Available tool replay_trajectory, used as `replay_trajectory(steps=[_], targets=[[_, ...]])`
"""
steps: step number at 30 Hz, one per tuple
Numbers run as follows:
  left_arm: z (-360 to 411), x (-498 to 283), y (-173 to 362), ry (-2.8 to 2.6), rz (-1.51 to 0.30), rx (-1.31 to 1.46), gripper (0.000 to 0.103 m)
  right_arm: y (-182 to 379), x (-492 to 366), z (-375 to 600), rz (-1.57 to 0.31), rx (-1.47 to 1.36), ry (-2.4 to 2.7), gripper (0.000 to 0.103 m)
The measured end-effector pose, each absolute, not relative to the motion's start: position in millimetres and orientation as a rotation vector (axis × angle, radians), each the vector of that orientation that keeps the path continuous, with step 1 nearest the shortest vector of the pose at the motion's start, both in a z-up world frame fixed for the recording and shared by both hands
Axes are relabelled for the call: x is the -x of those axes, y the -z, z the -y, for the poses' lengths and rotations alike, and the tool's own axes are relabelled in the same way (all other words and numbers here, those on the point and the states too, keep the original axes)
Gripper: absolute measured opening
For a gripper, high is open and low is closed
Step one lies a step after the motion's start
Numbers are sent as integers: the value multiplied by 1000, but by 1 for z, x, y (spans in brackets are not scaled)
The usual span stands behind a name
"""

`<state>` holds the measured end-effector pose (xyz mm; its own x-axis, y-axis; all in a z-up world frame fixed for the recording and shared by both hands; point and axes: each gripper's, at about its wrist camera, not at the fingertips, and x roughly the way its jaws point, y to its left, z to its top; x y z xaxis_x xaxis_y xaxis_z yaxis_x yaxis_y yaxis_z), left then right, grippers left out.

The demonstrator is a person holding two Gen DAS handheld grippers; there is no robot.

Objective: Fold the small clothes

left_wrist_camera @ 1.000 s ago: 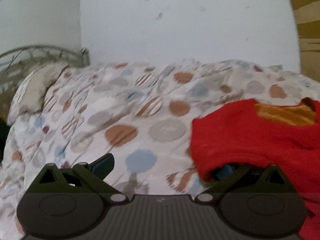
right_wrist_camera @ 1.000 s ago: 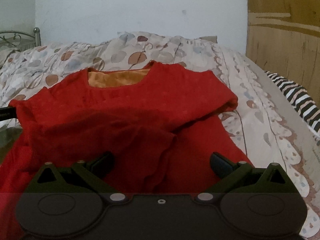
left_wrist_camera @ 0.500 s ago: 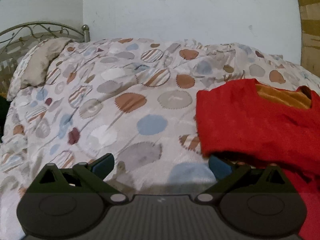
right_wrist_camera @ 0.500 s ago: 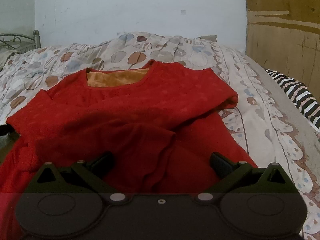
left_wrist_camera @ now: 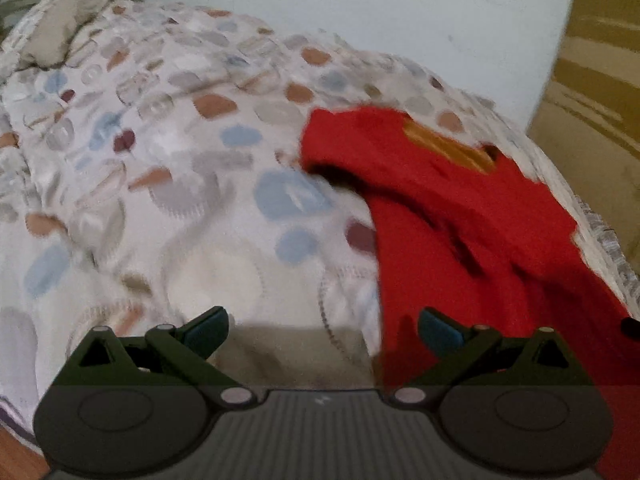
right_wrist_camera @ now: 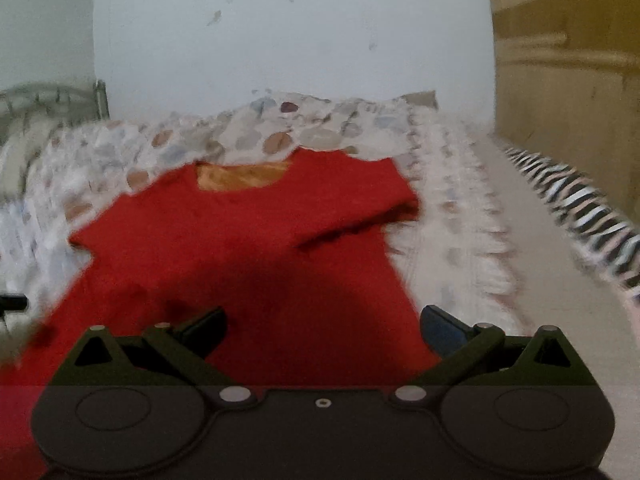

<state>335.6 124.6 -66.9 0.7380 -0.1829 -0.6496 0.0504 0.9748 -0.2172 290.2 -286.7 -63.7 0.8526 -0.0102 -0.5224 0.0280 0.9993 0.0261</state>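
Both grippers pulled back, fingers (left_wrist_camera: pixel 440 330) spread; red top (right_wrist_camera: pixel 248 236) on duvet (left_wrist_camera: pixel 180 184)

In the left wrist view, the spotted cream quilt (left_wrist_camera: pixel 172 184) spreads bare across the left and centre of the frame, open to a gripper. The red knit top with orange lining (left_wrist_camera: pixel 460 216) fills the right side. In the right wrist view, plain bed surface runs bare between the top and the striped black-and-white cloth (right_wrist_camera: pixel 580 208) at right.
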Motion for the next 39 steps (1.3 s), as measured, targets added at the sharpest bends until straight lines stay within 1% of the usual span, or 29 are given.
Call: replay_trajectory(steps=[4, 8, 11, 14, 18, 21, 27, 30, 33, 36, 38, 39], targets=[[-111, -316, 81, 59, -802, 38, 102, 77, -254, 307, -623, 78, 100, 103], [-109, -299, 84, -52, -818, -81, 102, 79, -218, 332, -583, -3, 68, 103], [-118, -288, 82, -64, -829, -38, 102, 80, -199, 336, -555, 33, 65, 103], [-127, -277, 73, -81, -829, 16, 103, 82, -181, 334, -557, 153, 90, 103], [-126, -255, 59, -107, -776, 6, 103, 72, -144, 325, -473, 250, 28, 103], [-116, -239, 51, -93, -759, -16, 103, 73, -115, 312, -421, 353, -53, 103], [-91, -217, 50, -21, -780, -52, 103, 105, -88, 285, -442, 666, -153, 103], [-79, -207, 48, 10, -767, -54, 103, 128, -89, 278, -432, 831, -113, 102], [-71, -201, 46, 30, -759, -55, 103, 141, -96, 277, -403, 924, -73, 102], [-64, -199, 44, 44, -758, -61, 103, 153, -102, 273, -338, 1055, -40, 102], [-60, -198, 44, 48, -757, -68, 103, 161, -104, 271, -287, 1148, -36, 99], [-59, -197, 44, 52, -754, -69, 103, 164, -104, 271, -275, 1180, -43, 96]])
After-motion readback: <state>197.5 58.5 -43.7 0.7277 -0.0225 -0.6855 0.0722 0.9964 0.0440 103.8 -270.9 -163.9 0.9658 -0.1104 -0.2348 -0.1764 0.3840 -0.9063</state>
